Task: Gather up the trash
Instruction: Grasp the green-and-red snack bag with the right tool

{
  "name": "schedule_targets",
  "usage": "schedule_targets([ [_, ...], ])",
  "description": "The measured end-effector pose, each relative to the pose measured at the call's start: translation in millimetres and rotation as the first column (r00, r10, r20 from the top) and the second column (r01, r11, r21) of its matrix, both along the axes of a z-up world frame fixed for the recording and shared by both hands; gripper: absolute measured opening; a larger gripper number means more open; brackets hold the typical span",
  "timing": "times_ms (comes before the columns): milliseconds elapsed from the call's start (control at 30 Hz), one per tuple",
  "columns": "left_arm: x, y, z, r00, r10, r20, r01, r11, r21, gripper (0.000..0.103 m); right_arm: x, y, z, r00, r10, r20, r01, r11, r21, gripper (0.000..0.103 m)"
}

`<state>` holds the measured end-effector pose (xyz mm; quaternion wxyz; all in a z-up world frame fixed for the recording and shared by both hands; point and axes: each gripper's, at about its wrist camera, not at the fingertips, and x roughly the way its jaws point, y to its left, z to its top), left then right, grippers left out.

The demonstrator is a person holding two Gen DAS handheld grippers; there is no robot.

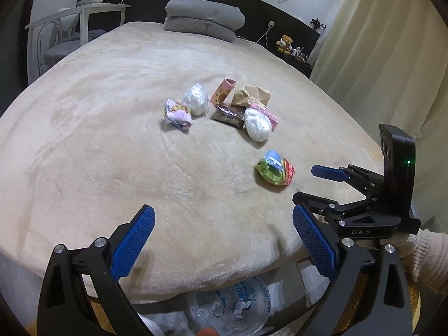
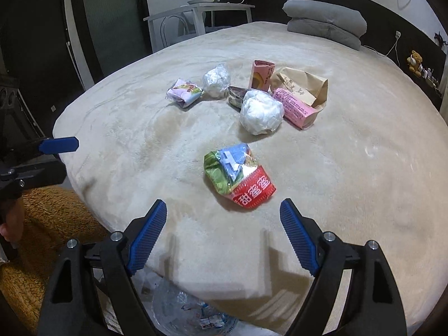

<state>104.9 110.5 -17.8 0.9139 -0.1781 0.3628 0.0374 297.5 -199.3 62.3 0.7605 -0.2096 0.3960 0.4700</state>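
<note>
Both grippers hang over the near edge of the bed, and both are empty. The right gripper stands wide apart with nothing between its pads; the left gripper is spread just as wide, also bare.

The trash sits on the blanket. Nearest is the red-green wrapper, lying alone just beyond the right gripper's tips. Farther back is the cluster: a white wad touching the pink box, a brown bag behind it, an upright pink carton, a dark wrapper, a second white wad and a purple wrapper off to the left. Below the bed edge, a clear bag already holds scraps; that looks like the drop spot.

The risks, as I judge them: the wrapper is crinkly and slick, so a shallow pinch could slide off or catch the plush blanket along with it. The two grippers are near each other, and reaching for the same piece could make them knock. And the bag mouth is half hidden under the bed edge, so an early release might land on the floor.
</note>
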Motion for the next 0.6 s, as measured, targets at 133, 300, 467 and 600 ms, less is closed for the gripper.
schedule_targets([
  [133, 5, 15, 8, 1.0, 0.023, 0.019, -0.023, 1.0, 0.016, 0.097, 10, 17, -5, 1.0, 0.003, 0.029, -0.002, 1.0, -0.02, 0.082],
  [300, 11, 26, 12, 0.999, 0.033, 0.03, -0.034, 0.999, 0.031, 0.097, 19, 32, -15, 0.999, 0.011, 0.034, -0.01, 0.998, -0.056, 0.082],
  [467, 18, 31, 13, 0.999, 0.032, 0.025, -0.033, 0.999, 0.037, 0.097, 20, 44, -23, 0.997, 0.045, 0.068, -0.038, 0.994, -0.098, 0.082],
  [600, 23, 35, 12, 0.999, 0.029, 0.021, -0.03, 0.998, 0.048, 0.097, 18, 49, -27, 0.992, 0.062, 0.108, -0.047, 0.99, -0.137, 0.061],
])
